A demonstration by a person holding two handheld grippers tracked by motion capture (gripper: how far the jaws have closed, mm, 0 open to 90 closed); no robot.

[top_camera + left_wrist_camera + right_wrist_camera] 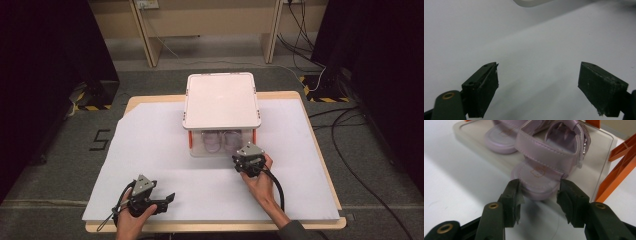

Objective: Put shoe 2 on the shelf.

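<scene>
Tabletop (150,150), covered in white sheet. At its far middle, a clear box (221,142) with orange corner posts and a white lid (221,100); front side open toward the person. Inside: a pair of lilac sandals (222,140), side by side, long axes running front to back, rounded ends toward the open front. Right tongs (540,192) at the box mouth, jaws about half open either side of the near sandal (541,173)'s rounded end; pads flank the sole, contact cannot be told. Left tongs (537,85) low over bare sheet, near left, jaws wide apart, holding nothing.
</scene>
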